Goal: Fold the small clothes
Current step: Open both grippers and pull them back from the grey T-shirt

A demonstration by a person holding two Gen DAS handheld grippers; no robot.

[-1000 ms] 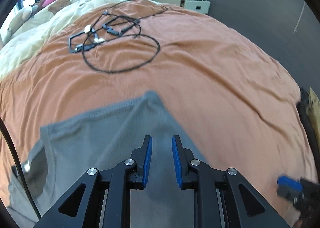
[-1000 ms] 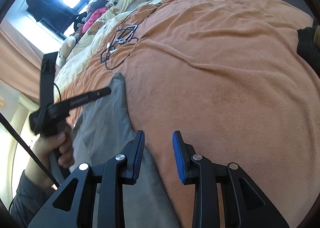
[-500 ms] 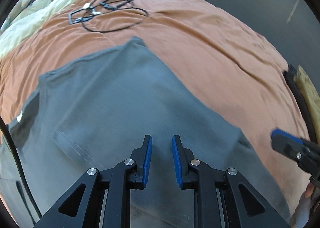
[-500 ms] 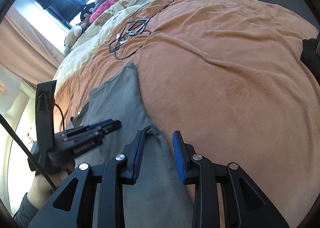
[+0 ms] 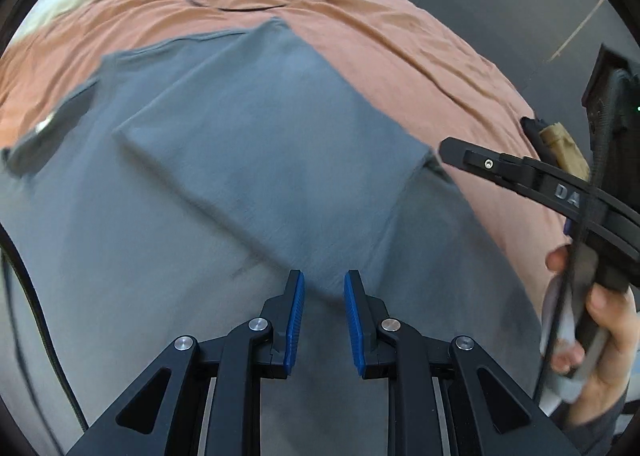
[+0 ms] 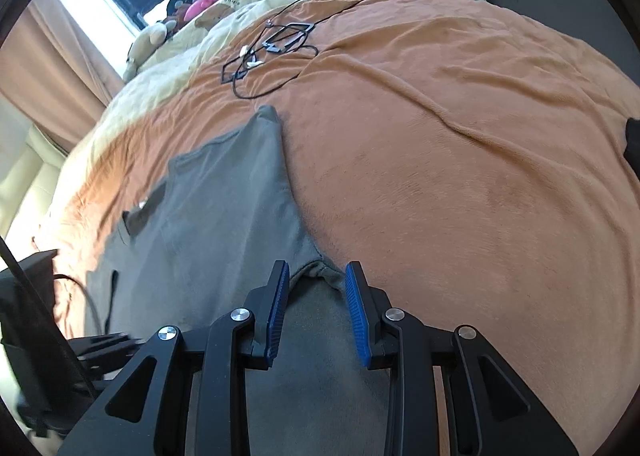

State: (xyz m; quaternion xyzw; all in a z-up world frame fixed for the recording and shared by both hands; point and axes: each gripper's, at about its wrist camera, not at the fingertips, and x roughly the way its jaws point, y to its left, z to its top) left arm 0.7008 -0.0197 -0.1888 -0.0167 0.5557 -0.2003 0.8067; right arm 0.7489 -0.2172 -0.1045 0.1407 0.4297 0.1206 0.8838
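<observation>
One grey shirt (image 5: 256, 159) on the orange blanket (image 6: 460, 143); two grippers, left (image 5: 324, 280) and right (image 6: 316, 276), fingers apart, empty.

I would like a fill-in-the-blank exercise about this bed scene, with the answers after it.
1. The grey cotton T-shirt lies on a fleece blanket whose colour is ____.
2. One side of the T-shirt is folded ____ its middle.
3. The tangled cable beyond the T-shirt is ____ in colour.

Missing words: orange; over; black
</observation>
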